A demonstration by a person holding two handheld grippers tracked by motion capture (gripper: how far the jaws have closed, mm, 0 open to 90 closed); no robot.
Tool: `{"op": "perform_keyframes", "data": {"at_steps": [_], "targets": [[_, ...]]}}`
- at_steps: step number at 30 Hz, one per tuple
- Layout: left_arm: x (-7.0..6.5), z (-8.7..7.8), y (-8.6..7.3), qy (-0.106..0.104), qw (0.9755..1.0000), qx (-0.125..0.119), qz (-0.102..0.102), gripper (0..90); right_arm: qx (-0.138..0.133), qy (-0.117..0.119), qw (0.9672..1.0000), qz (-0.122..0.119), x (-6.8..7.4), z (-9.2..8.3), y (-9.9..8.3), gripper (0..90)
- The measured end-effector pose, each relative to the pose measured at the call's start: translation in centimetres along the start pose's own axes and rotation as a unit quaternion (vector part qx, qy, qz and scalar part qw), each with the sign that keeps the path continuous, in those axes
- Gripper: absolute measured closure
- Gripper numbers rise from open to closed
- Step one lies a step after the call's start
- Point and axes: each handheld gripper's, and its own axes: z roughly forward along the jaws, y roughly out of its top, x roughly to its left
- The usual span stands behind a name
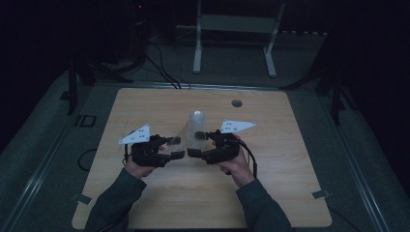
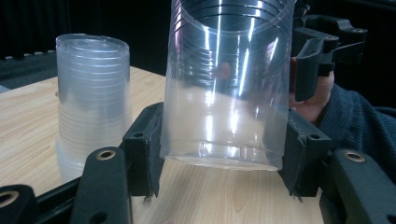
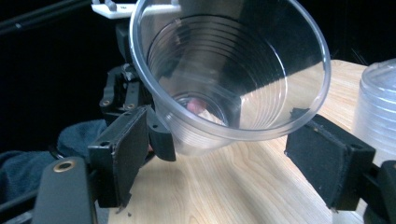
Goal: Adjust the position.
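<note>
High view: we hold left tongs [image 1: 178,148] and right tongs [image 1: 196,143] tip to tip mid-table [image 1: 290,193], forearms entering from the near edge.

Left gripper view: left tongs clamp the clear cup [image 2: 224,93] near its base; cup stack [image 2: 91,98] stands beside.

Right gripper view: right tongs stand wide around the cup's rim, pads not pressing.

The high view is dim and grainy, with black surroundings and only the bench [image 1: 145,203] faintly lit. Both gripper views are brighter; overhead light streaks white glare down the cup [image 2: 224,84], and the nearest fingers [image 3: 119,154] are soft.
</note>
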Motion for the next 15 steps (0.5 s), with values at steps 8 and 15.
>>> {"op": "perform_keyframes", "data": {"at_steps": [8, 15], "targets": [[-0.23, 0.44, -0.15, -0.010, 0.9999, -0.008, -0.005, 40.6, -0.022, 0.010, 0.9997, 0.008, 0.08, 0.41, 0.03, 21.1], [-0.30, 0.66, -0.21, -0.015, 0.9998, -0.011, -0.005, 40.4, -0.043, 0.020, 0.9987, 0.019, 0.02, 0.65, 0.08, 21.0]]}}
